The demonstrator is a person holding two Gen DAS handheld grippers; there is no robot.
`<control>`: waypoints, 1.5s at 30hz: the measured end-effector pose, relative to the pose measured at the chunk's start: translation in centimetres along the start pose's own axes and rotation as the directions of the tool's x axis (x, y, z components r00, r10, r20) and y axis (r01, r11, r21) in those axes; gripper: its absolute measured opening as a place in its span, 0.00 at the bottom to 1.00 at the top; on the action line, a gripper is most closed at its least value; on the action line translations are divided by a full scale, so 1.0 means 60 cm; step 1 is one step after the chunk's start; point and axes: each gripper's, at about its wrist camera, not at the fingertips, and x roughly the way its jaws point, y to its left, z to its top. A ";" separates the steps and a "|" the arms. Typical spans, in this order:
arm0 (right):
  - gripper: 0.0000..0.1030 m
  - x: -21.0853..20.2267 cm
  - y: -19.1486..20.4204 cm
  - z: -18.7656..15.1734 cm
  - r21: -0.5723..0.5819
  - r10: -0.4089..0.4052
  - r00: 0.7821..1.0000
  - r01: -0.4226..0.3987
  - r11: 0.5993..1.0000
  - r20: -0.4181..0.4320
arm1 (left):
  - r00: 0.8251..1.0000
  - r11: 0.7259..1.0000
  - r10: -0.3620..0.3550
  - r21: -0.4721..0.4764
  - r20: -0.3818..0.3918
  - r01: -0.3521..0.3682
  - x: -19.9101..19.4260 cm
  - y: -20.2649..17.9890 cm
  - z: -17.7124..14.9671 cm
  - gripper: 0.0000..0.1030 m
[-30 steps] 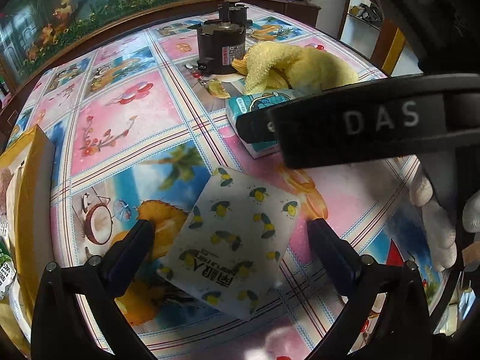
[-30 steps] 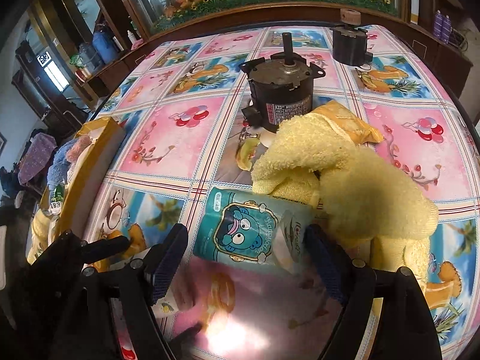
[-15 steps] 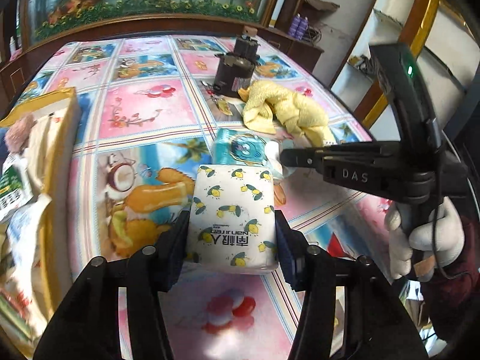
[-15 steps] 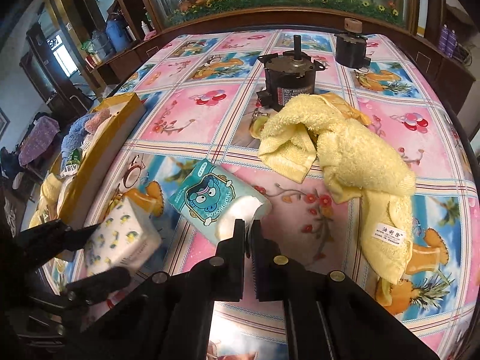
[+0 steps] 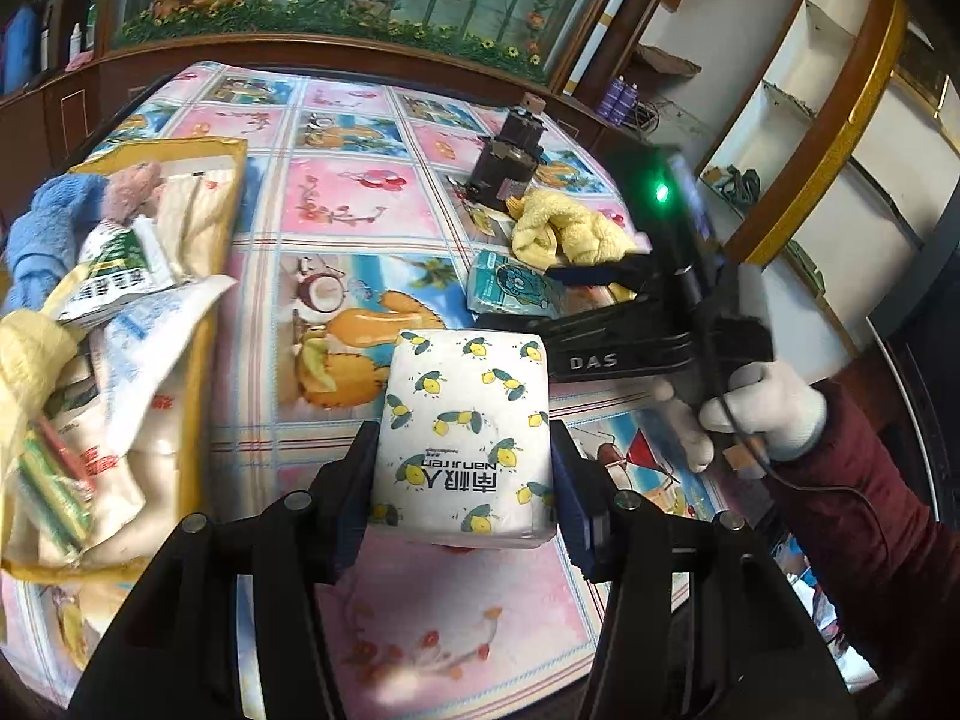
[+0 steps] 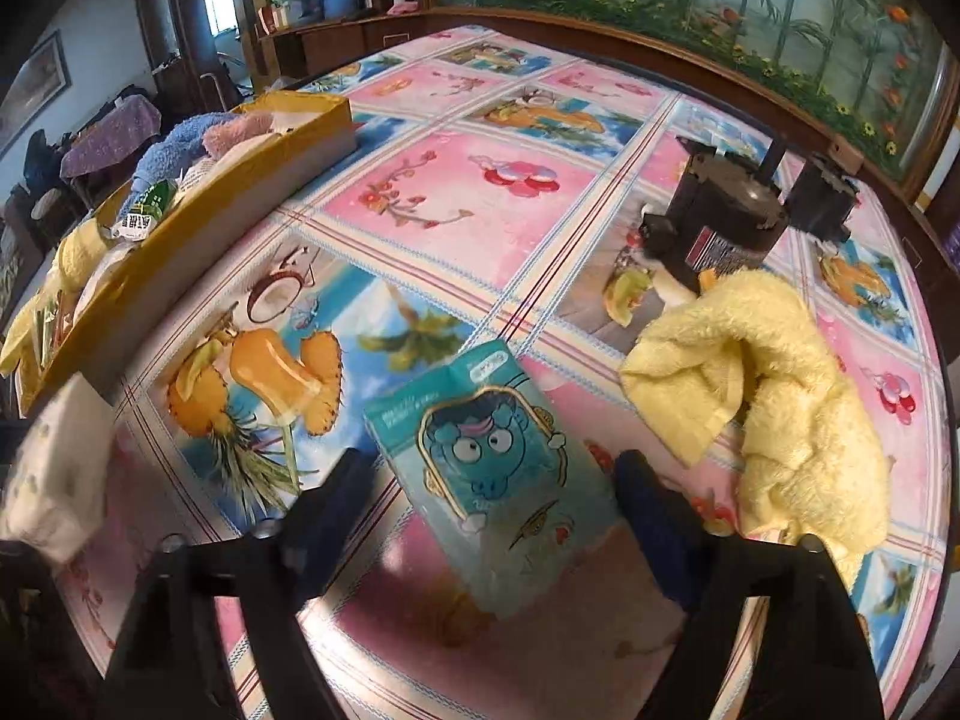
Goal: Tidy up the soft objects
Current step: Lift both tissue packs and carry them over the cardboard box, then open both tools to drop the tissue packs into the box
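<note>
Left tool is clamped on the white tissue pack with the lemon print, both pads pressed flat against its sides, and the pack is lifted clear of the counter. Over to the right tool: its jaws are spread wide, one finger on each side of the teal tissue pack with the cartoon face, neither one touching it as far as the wrist view shows. That teal pack lies flat on the patterned cloth, tilted at an angle. Just beside it on the right, the yellow towel sits crumpled in a heap, one corner reaching toward the pack. Behind the towel stands a dark motor, the towel's far edge up against it, and a smaller black block is just past that. On the left side of the counter is the yellow box, already stuffed with a blue cloth, a pink plush and several packets. From the left wrist view, a white-gloved hand grips the right tool's handle.
</note>
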 end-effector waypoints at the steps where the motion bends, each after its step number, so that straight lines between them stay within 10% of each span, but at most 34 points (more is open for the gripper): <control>1: 0.58 -0.006 -0.004 -0.002 0.030 0.025 1.000 -0.026 0.999 0.011 | 1.000 1.000 0.001 -0.011 0.011 -0.001 -0.011 0.007 -0.001 0.50; 5: 0.38 -0.036 -0.002 -0.011 0.074 0.052 0.998 -0.055 0.996 0.034 | 0.997 0.998 0.027 -0.064 0.077 -0.023 -0.072 0.049 0.000 0.50; 17: 0.37 -0.099 0.082 0.043 0.052 0.161 0.980 -0.168 0.984 0.112 | 0.949 0.930 0.278 -0.290 0.146 -0.228 -0.147 0.218 -0.001 0.50; 32: 0.37 -0.048 0.269 0.203 -0.074 0.236 0.967 -0.230 0.970 0.095 | 0.925 0.879 0.374 -0.345 0.070 -0.330 -0.083 0.332 0.068 0.53; 39: 0.43 0.041 0.301 0.276 -0.058 0.222 0.975 -0.219 0.974 0.033 | 0.944 0.897 0.316 -0.354 0.097 -0.264 -0.092 0.315 0.053 0.66; 45: 0.57 0.059 0.310 0.282 -0.069 0.201 0.978 -0.196 0.978 0.065 | 0.918 0.895 0.371 -0.317 0.139 -0.314 -0.123 0.269 0.041 0.75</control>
